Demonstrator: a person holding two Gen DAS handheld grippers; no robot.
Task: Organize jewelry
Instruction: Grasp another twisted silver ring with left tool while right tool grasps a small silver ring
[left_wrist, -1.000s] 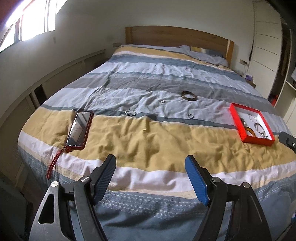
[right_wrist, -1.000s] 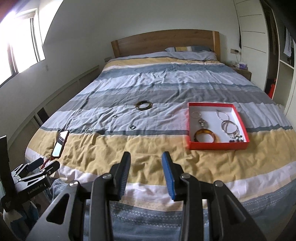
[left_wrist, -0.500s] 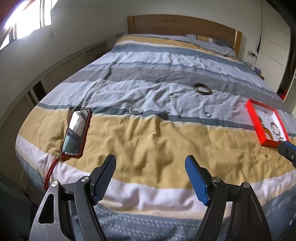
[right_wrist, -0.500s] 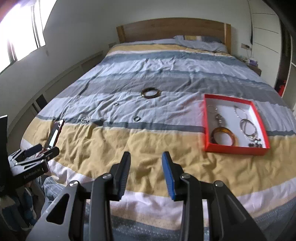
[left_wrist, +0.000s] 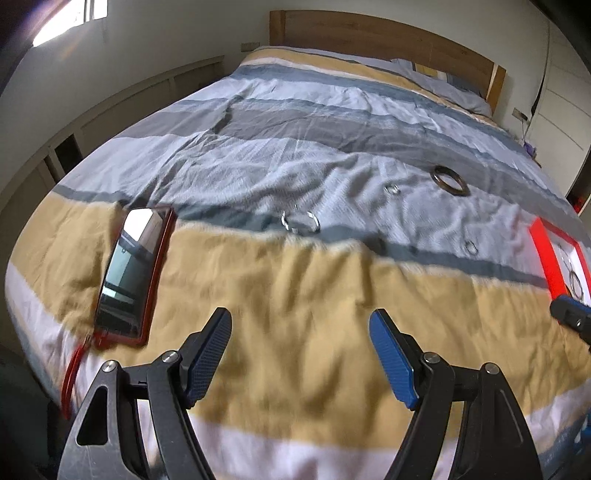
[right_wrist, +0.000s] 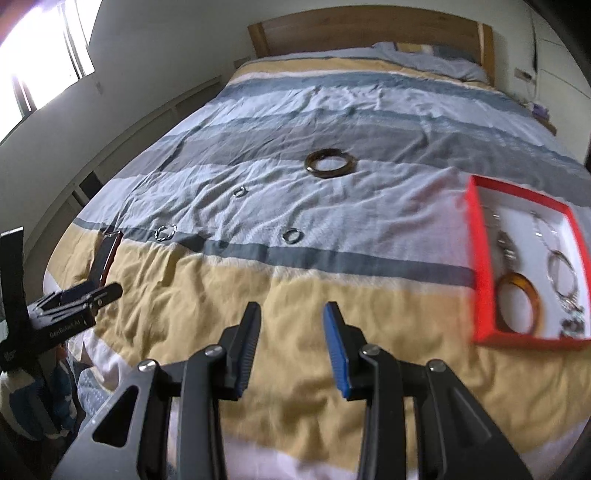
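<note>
A dark brown bangle (right_wrist: 331, 164) lies on the striped bedspread, also in the left wrist view (left_wrist: 449, 179). A twisted silver ring (left_wrist: 300, 222) (right_wrist: 165, 233), a small ring (left_wrist: 392, 189) (right_wrist: 240, 192) and another ring (left_wrist: 471, 247) (right_wrist: 292, 235) lie nearer. A red box (right_wrist: 480, 258) (left_wrist: 546, 251) at the right holds an amber bangle (right_wrist: 519, 301) and silver pieces. My left gripper (left_wrist: 300, 338) is open wide and empty above the yellow stripe. My right gripper (right_wrist: 291, 325) is open and empty, left of the box.
A phone in a red case (left_wrist: 133, 273) with a red strap lies at the bed's left front corner. The wooden headboard (right_wrist: 369, 33) is far back. A wall with a window is on the left, white cupboards on the right.
Both grippers have moved forward and lower over the bed, so the rings, bangle and box look nearer. Both jaw openings are unchanged.
</note>
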